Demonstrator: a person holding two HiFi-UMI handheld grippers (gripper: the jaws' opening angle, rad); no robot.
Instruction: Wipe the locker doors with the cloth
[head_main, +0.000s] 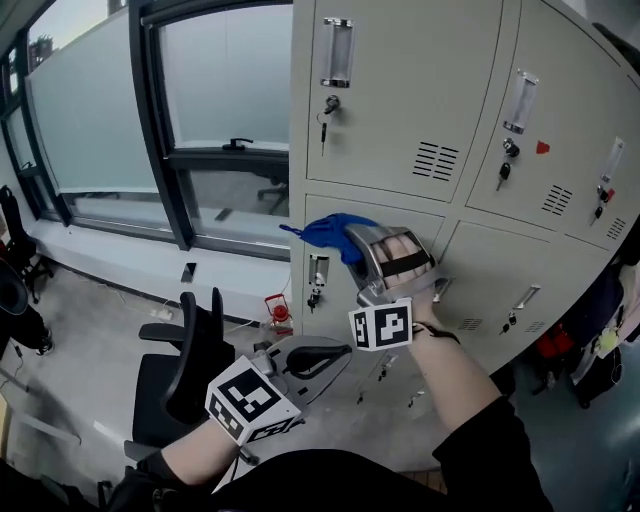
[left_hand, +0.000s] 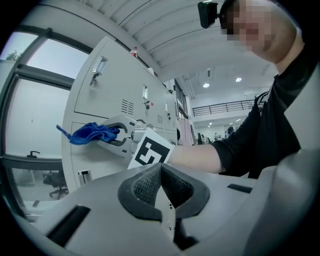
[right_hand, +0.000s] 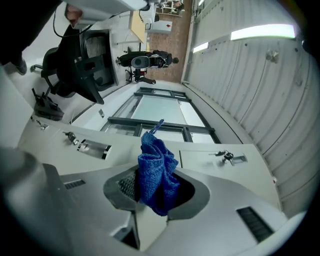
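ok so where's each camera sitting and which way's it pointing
Head view: on the person's head, looking down at the locker doors; shows both forearms, left tongs, right tongs holding the blue cloth.
Left gripper view: on the left tongs, shut and empty, looking up at the locker doors; shows the right forearm and torso.
Right gripper view: on the right tongs, shut on the cloth, looking along the doors toward the window.
Shared: head and left gripper views both show the cloth by a lower door.

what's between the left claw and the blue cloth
In the left gripper view, the right gripper with its marker cube sits between the shut left gripper and the cloth, which it grips.
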